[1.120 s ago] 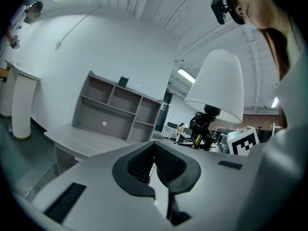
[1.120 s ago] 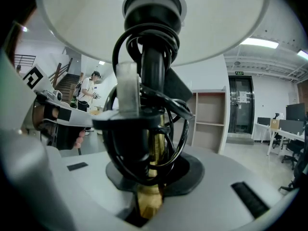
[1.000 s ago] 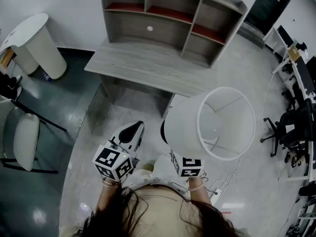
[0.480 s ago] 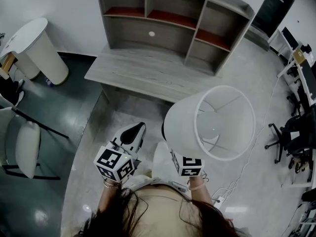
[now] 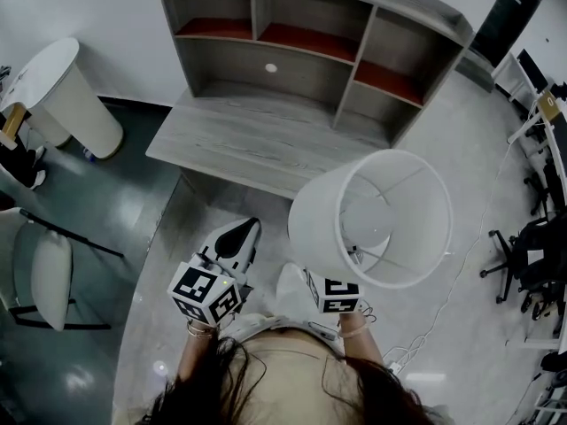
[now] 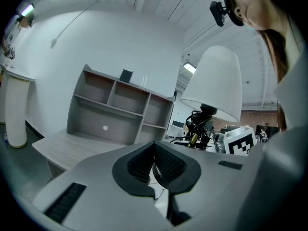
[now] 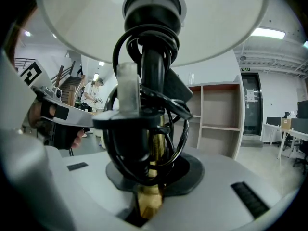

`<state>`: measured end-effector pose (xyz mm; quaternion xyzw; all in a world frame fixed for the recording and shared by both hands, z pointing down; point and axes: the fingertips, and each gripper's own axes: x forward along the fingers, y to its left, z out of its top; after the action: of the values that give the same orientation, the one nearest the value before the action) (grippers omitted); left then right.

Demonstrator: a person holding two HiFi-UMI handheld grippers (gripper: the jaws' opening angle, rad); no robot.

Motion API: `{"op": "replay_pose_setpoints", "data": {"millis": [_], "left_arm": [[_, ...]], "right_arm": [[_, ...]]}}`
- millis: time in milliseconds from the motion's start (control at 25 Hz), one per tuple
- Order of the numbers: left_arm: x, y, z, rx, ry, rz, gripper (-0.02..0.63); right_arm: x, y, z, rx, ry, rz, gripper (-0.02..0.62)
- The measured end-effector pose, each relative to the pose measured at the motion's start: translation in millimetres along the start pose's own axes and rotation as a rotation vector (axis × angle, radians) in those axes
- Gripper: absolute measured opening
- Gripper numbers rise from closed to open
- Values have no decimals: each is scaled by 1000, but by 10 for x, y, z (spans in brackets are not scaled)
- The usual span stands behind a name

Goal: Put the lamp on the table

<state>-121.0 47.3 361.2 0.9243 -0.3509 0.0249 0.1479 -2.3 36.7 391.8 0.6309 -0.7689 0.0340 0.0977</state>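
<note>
The lamp has a white drum shade (image 5: 372, 215), a brass stem (image 7: 151, 196) and a black cord coiled round the stem (image 7: 144, 129). My right gripper (image 7: 149, 201) is shut on the stem and holds the lamp upright in the air, just short of the grey wooden table's (image 5: 248, 140) front edge. In the head view the shade hides its jaws; only its marker cube (image 5: 335, 295) shows. My left gripper (image 5: 237, 235) hangs left of the lamp, shut with nothing in it (image 6: 154, 165). From the left gripper view the lamp (image 6: 214, 83) shows at the right.
A shelf unit (image 5: 310, 51) stands on the back of the table. A white round pedestal table (image 5: 66, 87) and a chair (image 5: 44, 268) are at the left. Office chairs (image 5: 532, 255) and a white cable on the floor (image 5: 430, 330) are at the right.
The lamp and both grippers have come a little nearer to the table, which now sits lower and larger in the head view. Both grips are unchanged.
</note>
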Motion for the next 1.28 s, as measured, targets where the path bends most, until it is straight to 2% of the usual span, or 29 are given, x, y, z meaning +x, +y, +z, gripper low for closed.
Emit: {"op": "replay_pose_setpoints", "data": {"millis": [640, 1280], "left_arm": [[1041, 217, 177, 5, 0, 68, 5], [1197, 317, 208, 13, 3, 126, 5]], "right_arm": [[860, -762, 46, -10, -4, 73, 78], [1111, -860, -51, 2, 24, 116, 77]]}}
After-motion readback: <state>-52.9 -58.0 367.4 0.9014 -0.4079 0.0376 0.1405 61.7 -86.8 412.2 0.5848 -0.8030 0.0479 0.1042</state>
